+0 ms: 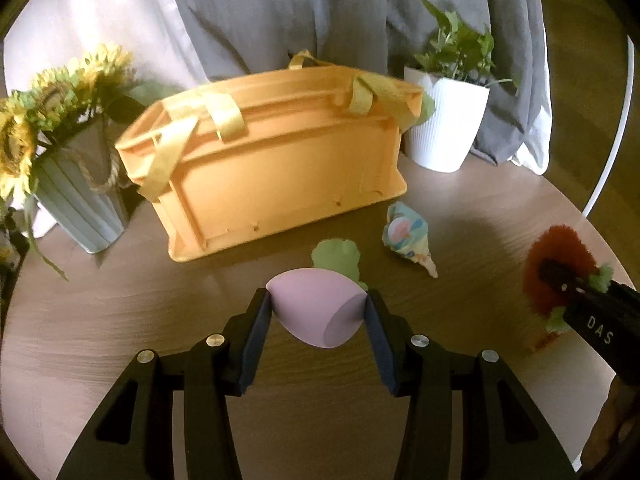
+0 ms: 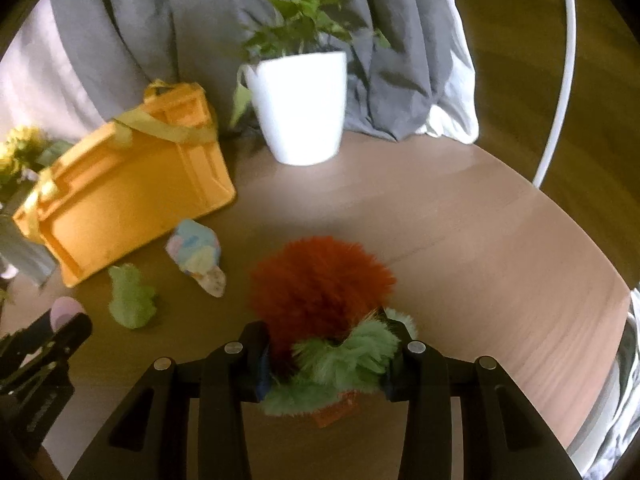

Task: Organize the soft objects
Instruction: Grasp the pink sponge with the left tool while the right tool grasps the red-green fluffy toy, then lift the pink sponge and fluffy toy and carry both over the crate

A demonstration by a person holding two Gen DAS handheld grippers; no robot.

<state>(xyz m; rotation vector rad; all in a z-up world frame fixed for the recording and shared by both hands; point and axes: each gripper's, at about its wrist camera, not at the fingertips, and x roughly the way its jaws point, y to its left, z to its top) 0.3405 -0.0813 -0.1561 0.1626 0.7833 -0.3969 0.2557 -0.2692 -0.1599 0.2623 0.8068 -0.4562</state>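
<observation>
Jaws of the left gripper (image 1: 319,312) clamp a pink sponge (image 1: 316,312); right gripper (image 2: 328,354) pinches a red-and-green fluffy toy (image 2: 320,292). Beyond both stands the orange crate (image 1: 280,168).

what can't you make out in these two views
- Inside of the orange bin: both views show only its outer walls.
- Base of the red fluffy toy: right wrist view, hidden behind the right tongs.
- Sunflowers: right wrist view, blurred and cut off by the edge.
</observation>
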